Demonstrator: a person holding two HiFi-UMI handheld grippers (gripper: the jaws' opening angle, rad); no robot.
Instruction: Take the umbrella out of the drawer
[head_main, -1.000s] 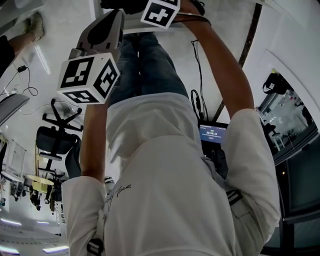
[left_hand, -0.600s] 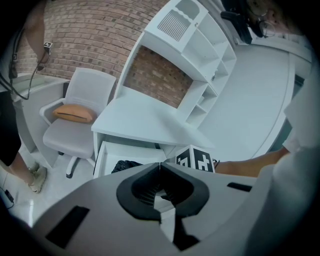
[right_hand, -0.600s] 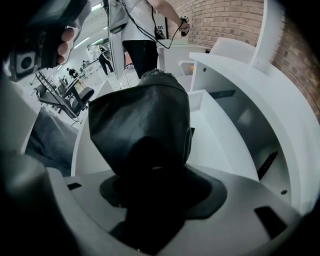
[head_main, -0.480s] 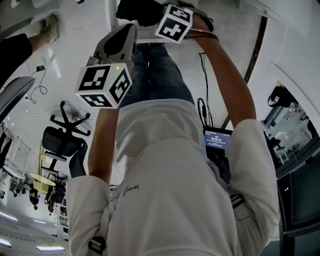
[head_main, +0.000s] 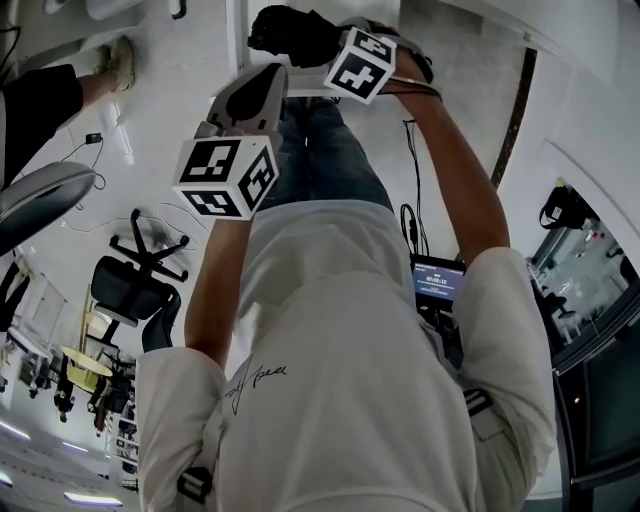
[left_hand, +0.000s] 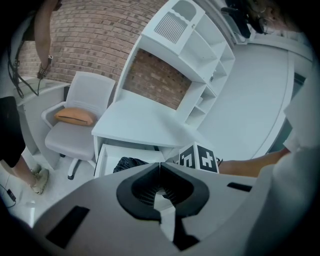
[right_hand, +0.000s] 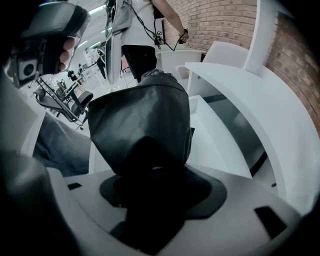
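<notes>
Umbrella (right_hand: 140, 125): clamped in the right gripper (right_hand: 152, 172), just above the open drawer (right_hand: 215, 140). Left gripper (left_hand: 160, 172) pinched together on nothing, near the drawer's front. Best lifted straight up, clear of the drawer's rim, with the clamp kept firm against slippery fabric.

A white worktop (left_hand: 140, 122) stands against a brick wall (left_hand: 90, 35), with a white shelf unit (left_hand: 197, 55) rising from its back edge. Just beside the worktop's left edge stands a pale office chair (left_hand: 92, 95), an orange cushion (left_hand: 75, 116) lying on its seat. Elsewhere a black swivel chair (head_main: 135, 285) stands on the pale floor (head_main: 170, 110), well apart from a small lit screen (head_main: 437, 280)
</notes>
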